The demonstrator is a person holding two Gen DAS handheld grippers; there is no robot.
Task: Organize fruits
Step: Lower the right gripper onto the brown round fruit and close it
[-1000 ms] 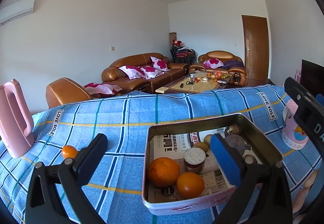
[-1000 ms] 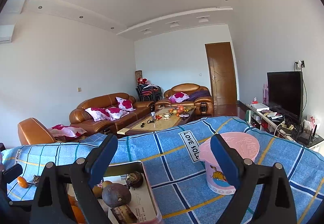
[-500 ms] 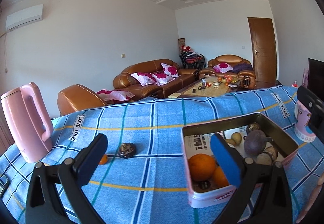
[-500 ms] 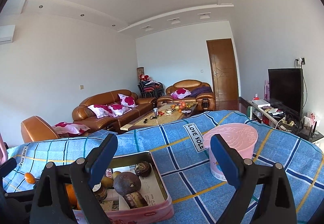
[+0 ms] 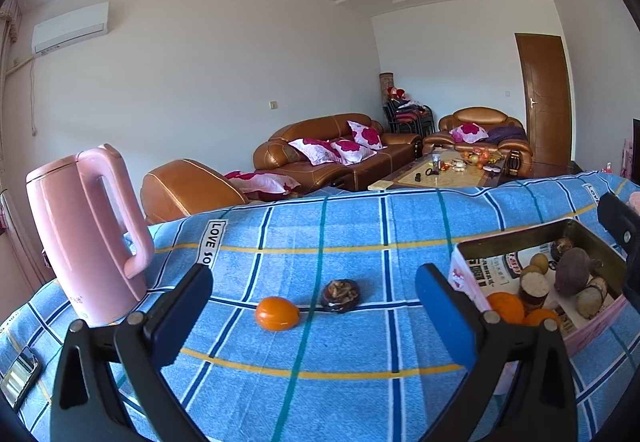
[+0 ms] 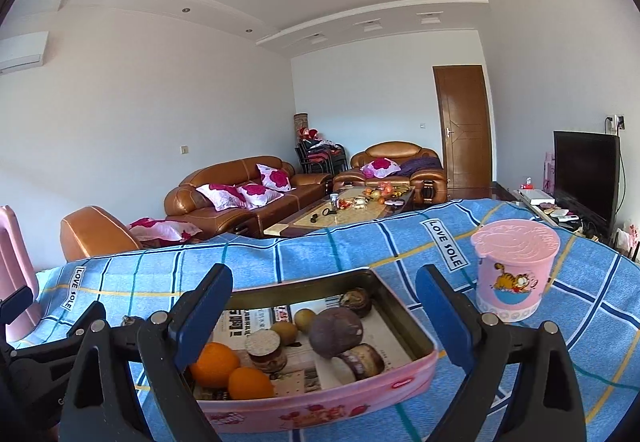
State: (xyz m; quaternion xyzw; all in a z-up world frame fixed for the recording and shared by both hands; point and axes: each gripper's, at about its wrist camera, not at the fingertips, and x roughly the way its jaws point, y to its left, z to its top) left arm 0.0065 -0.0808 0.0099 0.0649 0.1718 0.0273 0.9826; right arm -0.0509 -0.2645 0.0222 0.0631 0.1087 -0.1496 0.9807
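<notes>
My left gripper [image 5: 314, 312] wide and empty above the blue checked tabletop [image 5: 352, 354], small orange fruit [image 5: 277, 313] just beyond, dark wrinkled fruit [image 5: 340, 295] beside it, my right gripper [image 6: 324, 316] wide and empty over the pink tin [image 6: 320, 400] of fruit, pink kettle [image 5: 86, 230] far left.

L gripper [image 5: 314, 306] swung left, off tin [image 5: 516, 242].

The left tongs [image 5: 314, 316] and the right tongs [image 6: 324, 316] both stand wide apart with nothing between their blue pads, pointing slightly downward.
</notes>
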